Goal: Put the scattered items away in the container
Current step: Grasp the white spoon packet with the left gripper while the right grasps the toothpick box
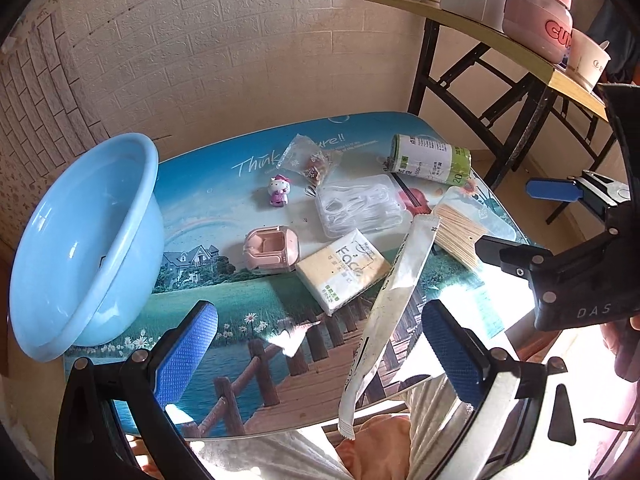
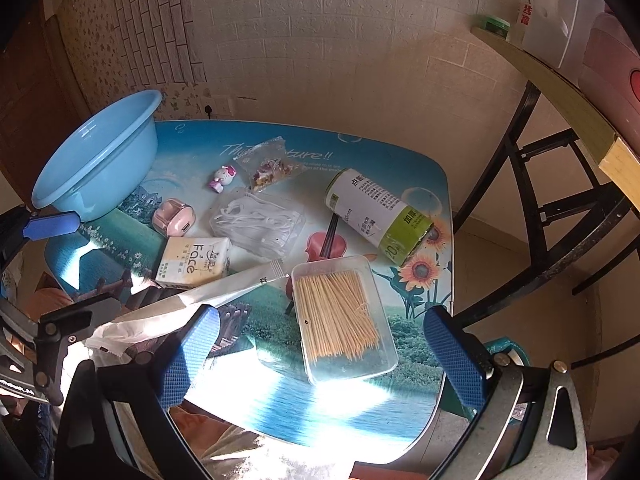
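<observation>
A light blue basin point(image 1: 80, 248) point(image 2: 96, 160) stands at the table's far left. Scattered on the table lie a tissue pack point(image 1: 344, 270) point(image 2: 196, 262), a long white sachet point(image 1: 394, 300) point(image 2: 208, 298), a clear box of toothpicks point(image 2: 340, 316) point(image 1: 460, 232), a clear box of white floss picks point(image 1: 358, 206) point(image 2: 260, 218), a pink case point(image 1: 272, 248) point(image 2: 174, 218), a small cat figure point(image 1: 279, 190) point(image 2: 223, 178), a small clear bag point(image 1: 310, 158) point(image 2: 268, 166) and a green-and-white roll point(image 1: 432, 156) point(image 2: 380, 212). My left gripper point(image 1: 320, 352) hangs open above the near edge. My right gripper point(image 2: 320, 354) is open above the toothpick box.
The table point(image 1: 224, 224) has a printed landscape top with glare at its near edge. A folding table with black legs point(image 1: 516, 92) stands at the right, carrying a pink jar point(image 1: 538, 12), a cup and bottles. A brick-pattern wall lies behind. A person's knees show below the table edge.
</observation>
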A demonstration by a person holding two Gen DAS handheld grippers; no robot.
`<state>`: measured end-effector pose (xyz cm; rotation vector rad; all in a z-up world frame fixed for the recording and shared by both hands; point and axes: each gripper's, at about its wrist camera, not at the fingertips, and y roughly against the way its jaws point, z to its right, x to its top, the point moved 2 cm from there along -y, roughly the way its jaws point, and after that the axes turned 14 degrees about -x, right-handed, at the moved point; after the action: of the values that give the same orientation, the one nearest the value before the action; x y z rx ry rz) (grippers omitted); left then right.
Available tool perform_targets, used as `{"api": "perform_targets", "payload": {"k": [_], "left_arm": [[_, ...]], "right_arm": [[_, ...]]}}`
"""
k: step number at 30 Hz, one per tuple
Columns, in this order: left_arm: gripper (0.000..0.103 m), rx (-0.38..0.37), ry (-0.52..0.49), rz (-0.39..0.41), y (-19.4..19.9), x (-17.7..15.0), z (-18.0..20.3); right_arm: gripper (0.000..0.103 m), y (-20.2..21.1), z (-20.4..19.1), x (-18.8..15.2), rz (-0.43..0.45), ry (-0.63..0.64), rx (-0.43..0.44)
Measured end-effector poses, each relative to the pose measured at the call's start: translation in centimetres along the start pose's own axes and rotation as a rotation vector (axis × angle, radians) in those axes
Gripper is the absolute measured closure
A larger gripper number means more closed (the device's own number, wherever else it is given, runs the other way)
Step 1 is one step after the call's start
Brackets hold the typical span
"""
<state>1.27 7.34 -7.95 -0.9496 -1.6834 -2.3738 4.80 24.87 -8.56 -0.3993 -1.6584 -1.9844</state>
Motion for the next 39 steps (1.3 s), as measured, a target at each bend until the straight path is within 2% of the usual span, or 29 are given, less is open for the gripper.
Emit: {"api": "perform_targets", "payload": {"k": [1,3,5,18,28,32,39], "left_arm": [[0.002,-0.004,-0.005,-0.003,-0.3,0.0,0.1],[0.016,-0.001,-0.021,-0.015,-0.8,-0.1,0.4],[0.021,0.000,-0.035,-0.036,-1.4,-0.1,0.5],[0.021,0.012,-0.045,-0.091,-3.8,-0.3,0.5],[0.023,0.016,-0.090,-0.134,-6.0,-0.9,1.0],[0.038,0.025,-0.115,-0.151,-7.0,-1.0,1.2],[0.051,0.005,-0.116,-0.137,-7.5,-1.1,1.4]], "right_arm": [[0.000,-0.1,0.1,0.0,-0.002,0.000,0.000],[0.000,-0.2,0.4,0.0,-0.003,0.001,-0.003],[0.000,-0.5,0.7,0.0,-0.009,-0.005,-0.008],[0.000,-2.4,0.8,0.0,-0.052,0.016,-0.015],[0.000,-4.1,0.6,0.1,-0.082,0.044,-0.019],[0.004,-4.8,0.8,0.2,-0.095,0.051,-0.021],[0.008,-5.4,0.3,0.1,-0.110,0.065,-0.011]]}}
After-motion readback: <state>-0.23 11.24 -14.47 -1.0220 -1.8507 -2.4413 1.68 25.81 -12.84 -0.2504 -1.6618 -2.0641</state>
